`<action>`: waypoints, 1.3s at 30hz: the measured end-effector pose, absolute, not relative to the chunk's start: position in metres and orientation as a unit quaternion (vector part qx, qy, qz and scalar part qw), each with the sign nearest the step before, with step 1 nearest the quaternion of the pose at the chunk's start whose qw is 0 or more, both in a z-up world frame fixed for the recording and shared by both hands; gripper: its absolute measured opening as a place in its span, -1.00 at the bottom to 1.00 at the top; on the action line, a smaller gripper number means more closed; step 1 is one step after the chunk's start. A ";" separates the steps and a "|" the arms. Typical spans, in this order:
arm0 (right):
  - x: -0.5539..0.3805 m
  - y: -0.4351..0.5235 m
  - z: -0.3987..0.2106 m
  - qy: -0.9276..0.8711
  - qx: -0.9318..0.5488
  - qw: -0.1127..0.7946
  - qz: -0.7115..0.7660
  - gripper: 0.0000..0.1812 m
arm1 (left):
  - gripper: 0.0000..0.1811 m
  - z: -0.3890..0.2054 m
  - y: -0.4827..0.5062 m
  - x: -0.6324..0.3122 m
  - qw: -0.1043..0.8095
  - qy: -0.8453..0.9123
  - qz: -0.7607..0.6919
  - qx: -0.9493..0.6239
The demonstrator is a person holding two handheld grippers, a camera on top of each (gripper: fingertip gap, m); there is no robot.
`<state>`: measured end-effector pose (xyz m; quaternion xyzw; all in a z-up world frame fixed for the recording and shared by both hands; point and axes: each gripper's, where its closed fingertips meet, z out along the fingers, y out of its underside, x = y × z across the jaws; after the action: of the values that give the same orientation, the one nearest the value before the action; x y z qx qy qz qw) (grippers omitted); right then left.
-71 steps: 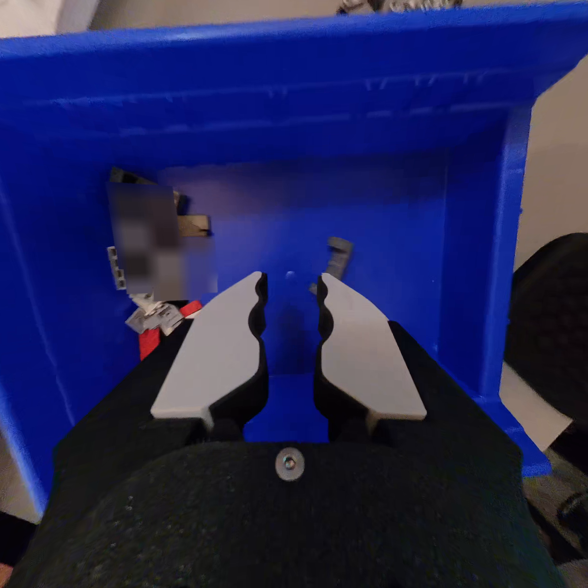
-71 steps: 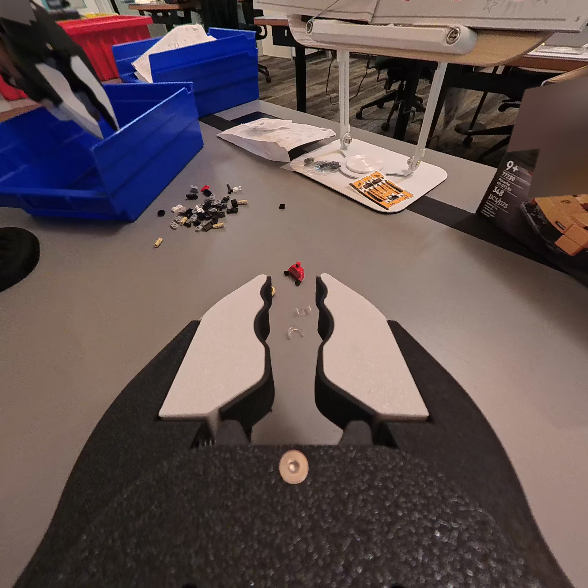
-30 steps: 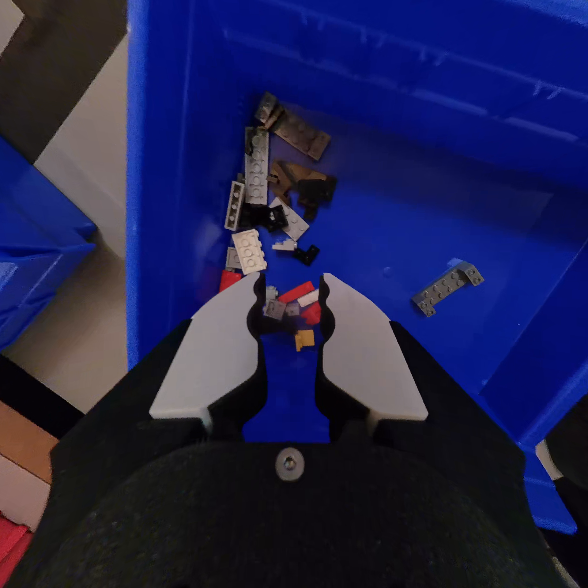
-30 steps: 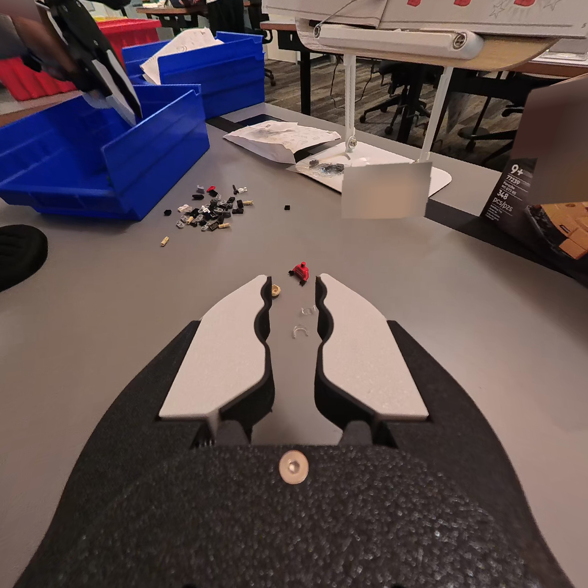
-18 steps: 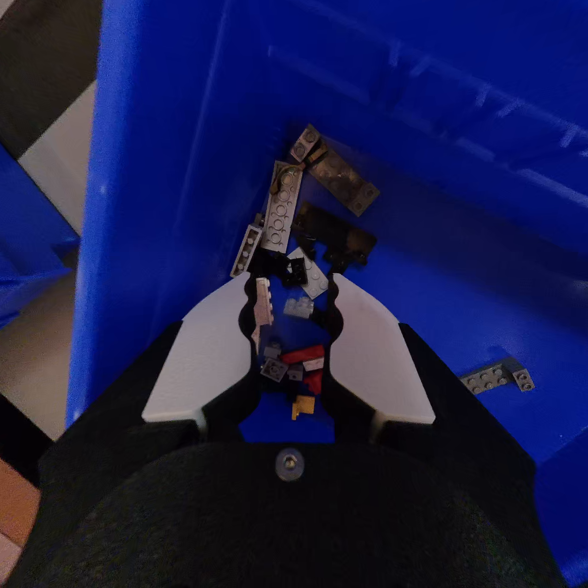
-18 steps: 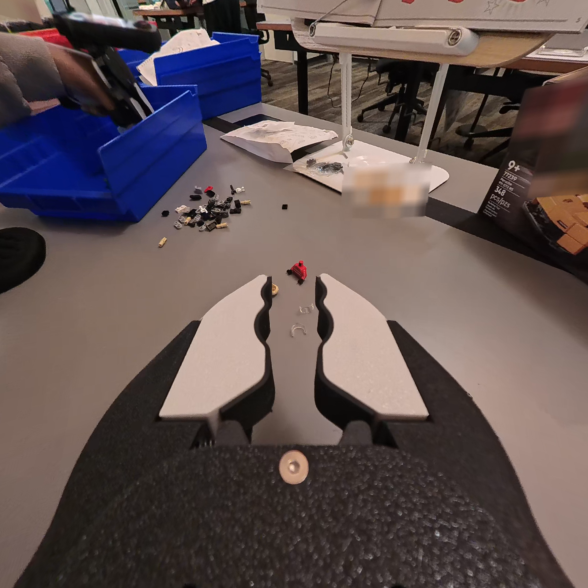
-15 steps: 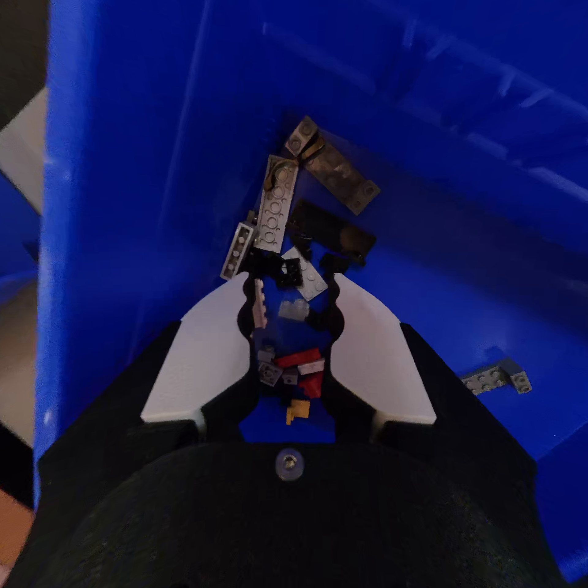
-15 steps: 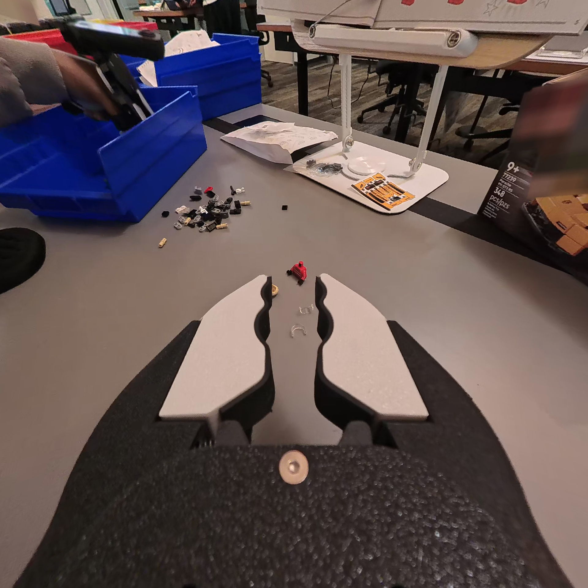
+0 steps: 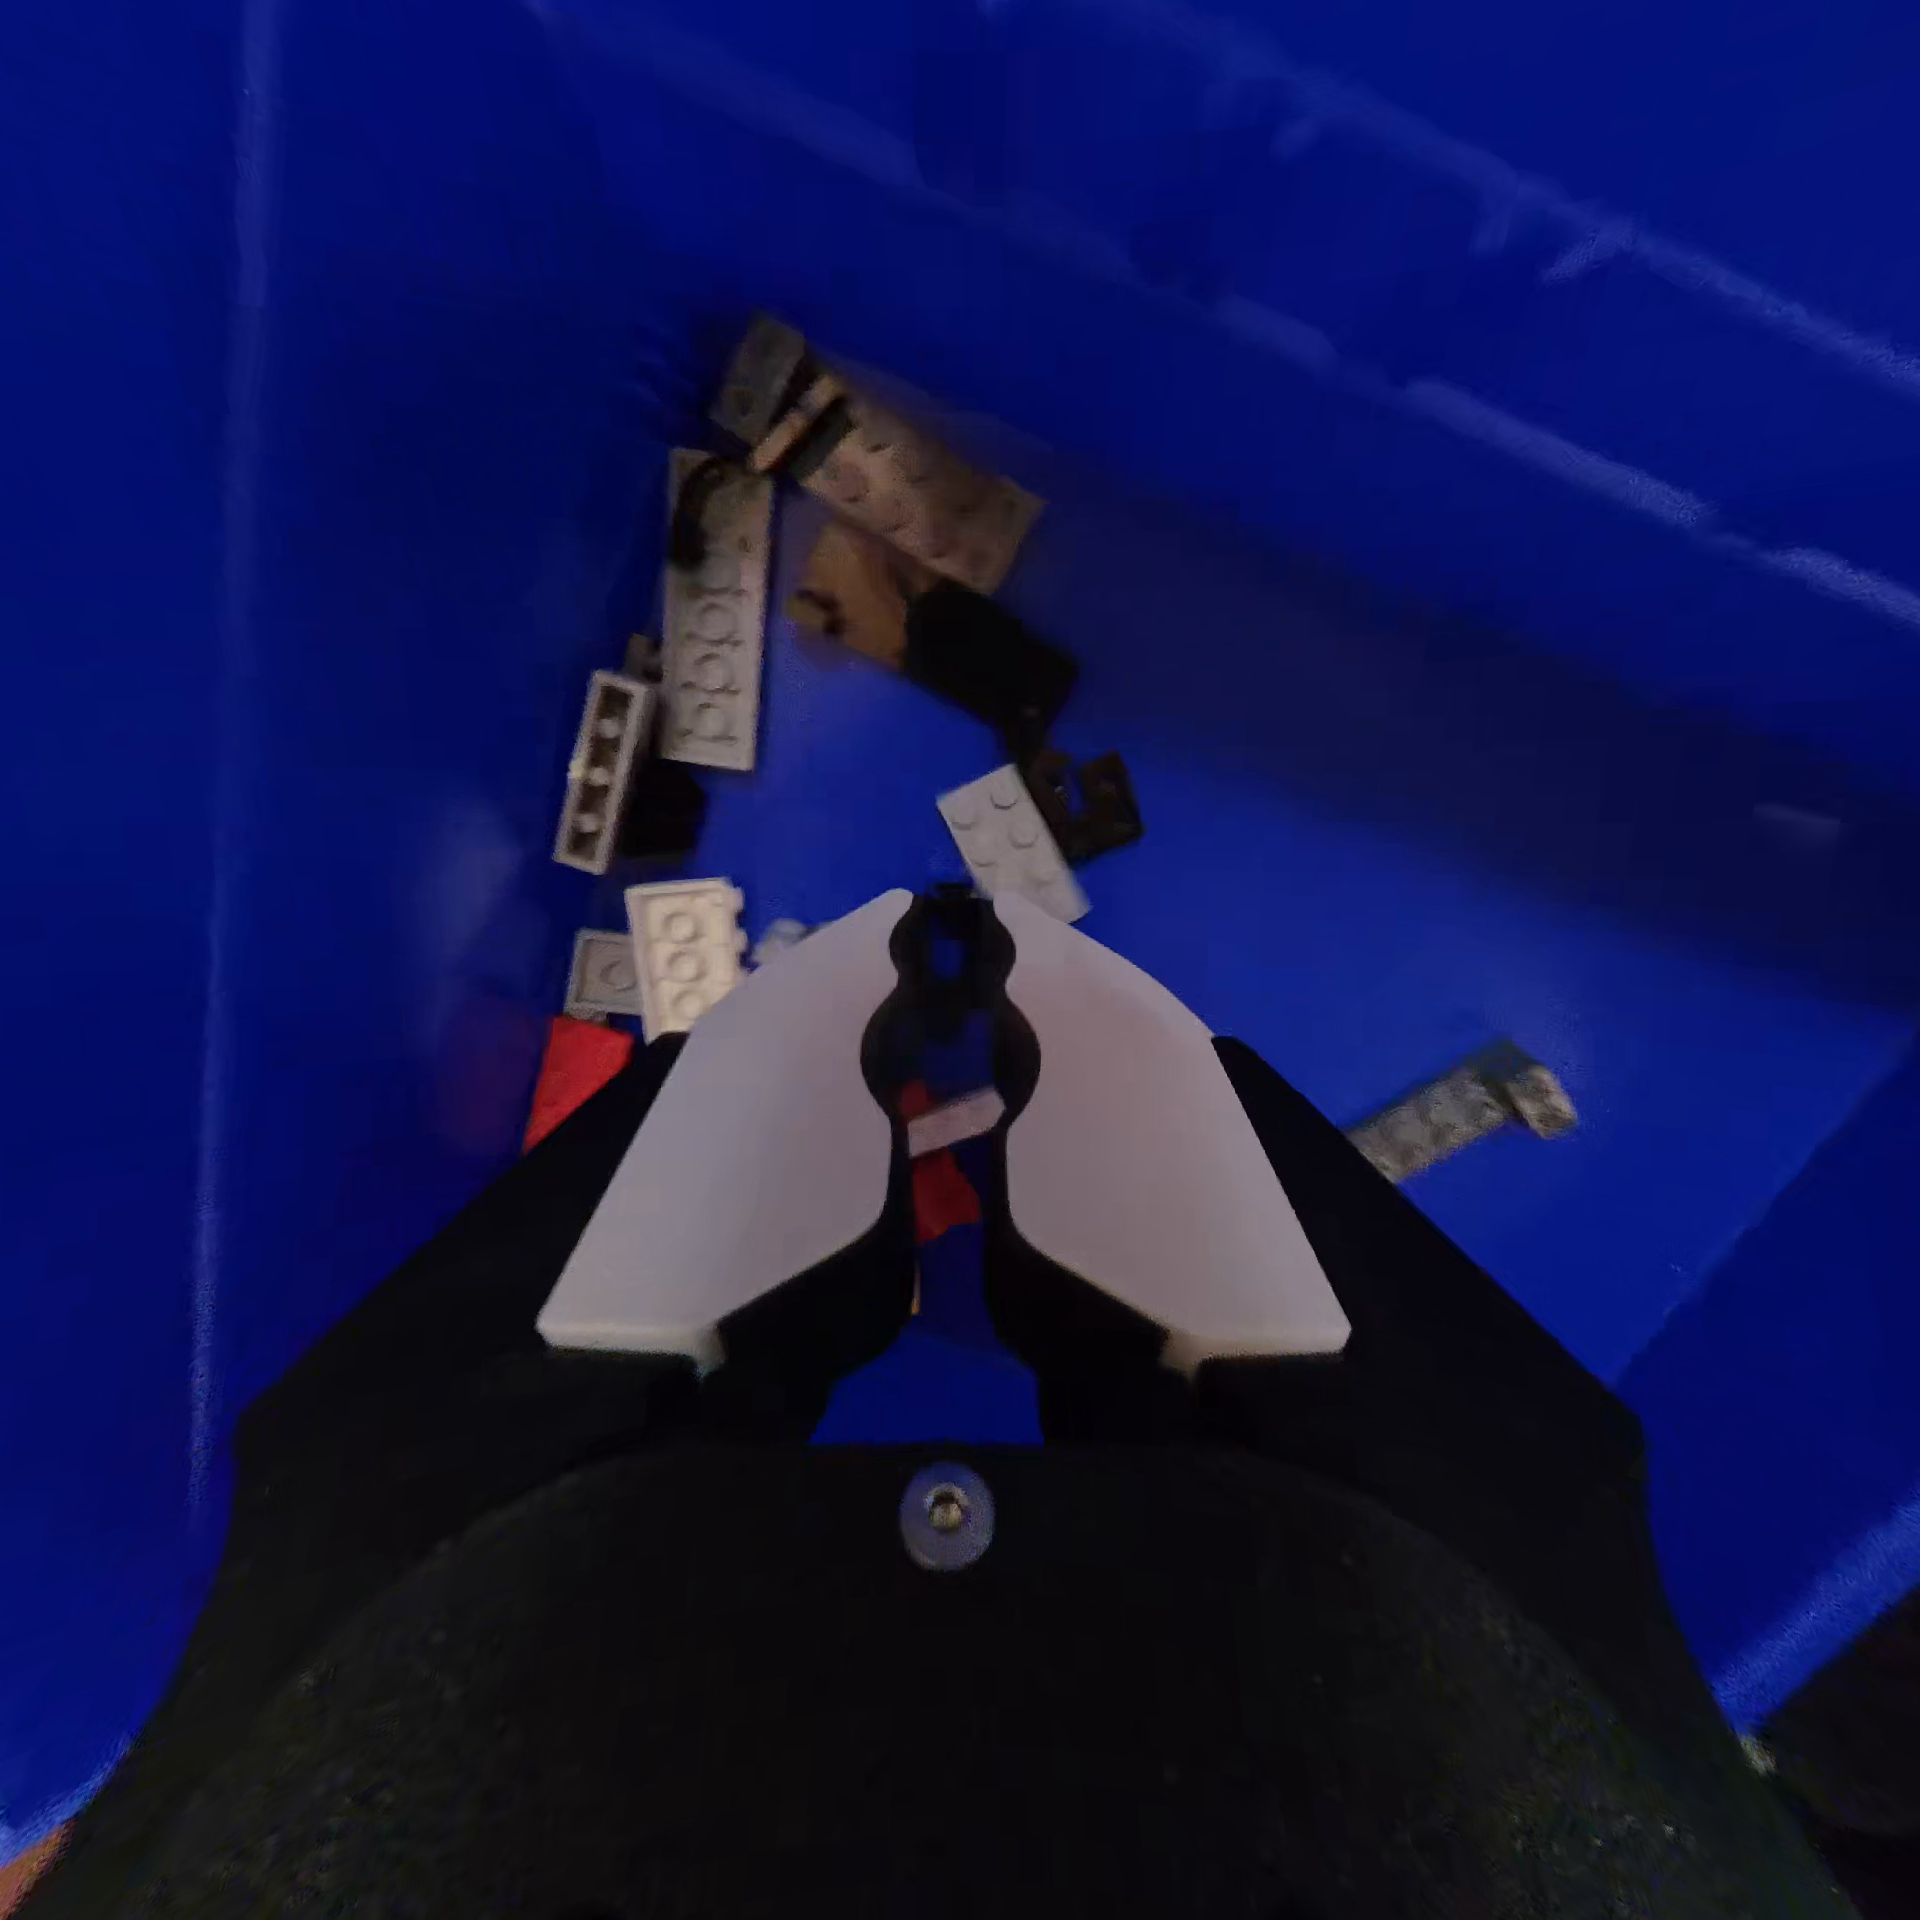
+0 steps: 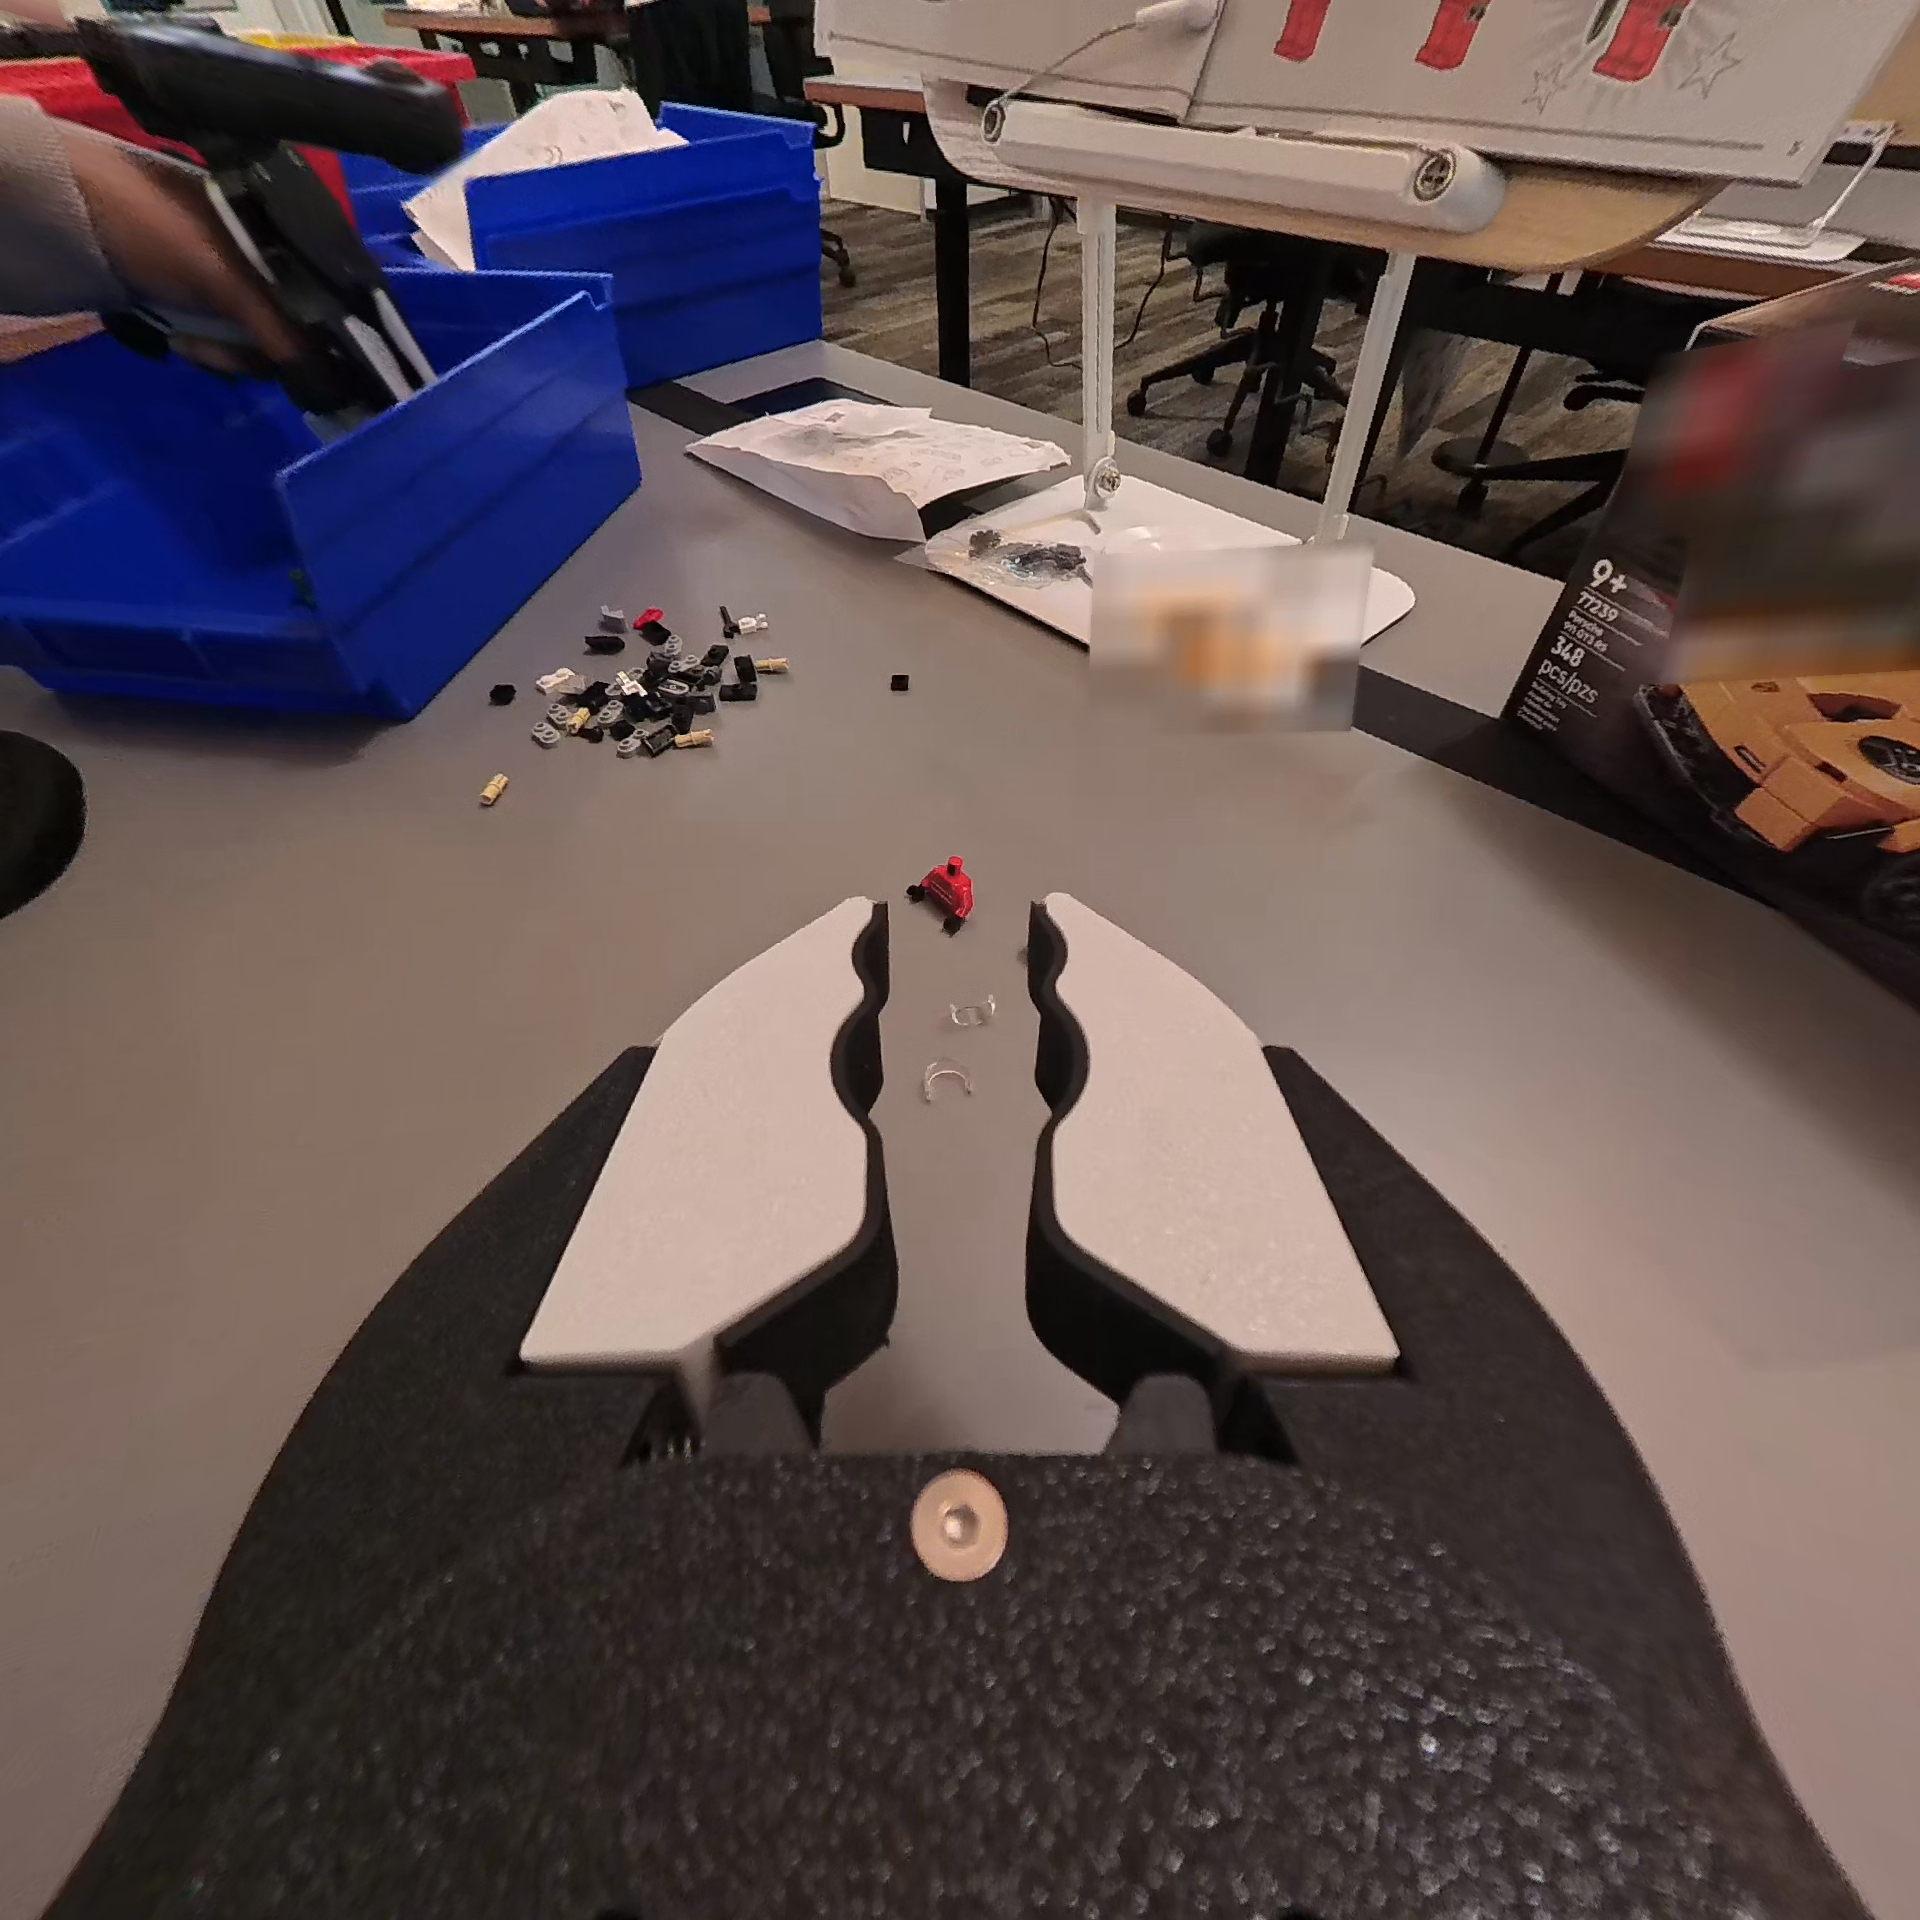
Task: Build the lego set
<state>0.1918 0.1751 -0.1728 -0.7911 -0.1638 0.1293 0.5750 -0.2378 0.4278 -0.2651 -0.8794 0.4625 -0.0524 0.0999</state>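
In the left wrist view my left gripper [image 9: 951, 902] is down inside a blue bin [image 9: 312, 520], its fingertips closed on a small black lego piece [image 9: 948, 891]. Around it lie loose pieces: a long grey plate [image 9: 717, 634], a white plate [image 9: 1013, 842], a red piece [image 9: 577, 1070] and a grey bracket [image 9: 1455, 1112]. The right wrist view shows this gripper [image 10: 343, 343] reaching into the bin [image 10: 457, 520]. My right gripper [image 10: 958, 906] is open and empty, low over the grey table. A small red piece [image 10: 948, 885] lies just past its tips, and two clear pieces [image 10: 945, 1081] lie between its fingers.
A pile of small black, grey and tan pieces [image 10: 644, 691] lies on the table beside the bin, with a lone tan pin [image 10: 494, 790] nearer. A white stand's base [image 10: 1382, 597] and a paper bag [image 10: 883, 457] are farther back. The lego box [image 10: 1745, 727] stands at the right. Across from one pair of fingers to the other is roughly 50 cm. The long grey plate [image 9: 717, 634] sits 6 cm or so from the ends of my left fingers. The right gripper is farther from the grey bracket [image 9: 1455, 1112], some 45 cm, than the left, some 11 cm.
My left gripper went down into the bin's corner pile, opened wide, then closed on the small black piece. The right gripper has stayed open and still.
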 end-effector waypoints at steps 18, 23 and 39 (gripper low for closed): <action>0.194 0.173 -0.172 -0.160 -0.789 0.579 0.130 -0.72 | -0.45 -0.263 0.459 -0.229 0.145 0.419 -0.040 -0.895; 0.196 0.173 -0.173 -0.158 -0.790 0.578 0.131 -0.72 | -0.52 -0.276 0.454 -0.229 0.116 0.416 -0.047 -0.901; 0.194 0.173 -0.171 -0.162 -0.788 0.580 0.130 -0.72 | -0.80 -0.240 0.411 -0.202 0.171 0.473 -0.115 -0.857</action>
<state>0.1939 0.1730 -0.1712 -0.7875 -0.1616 0.1297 0.5804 -0.2018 0.4110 -0.2402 -0.8569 0.4728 -0.1147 0.1707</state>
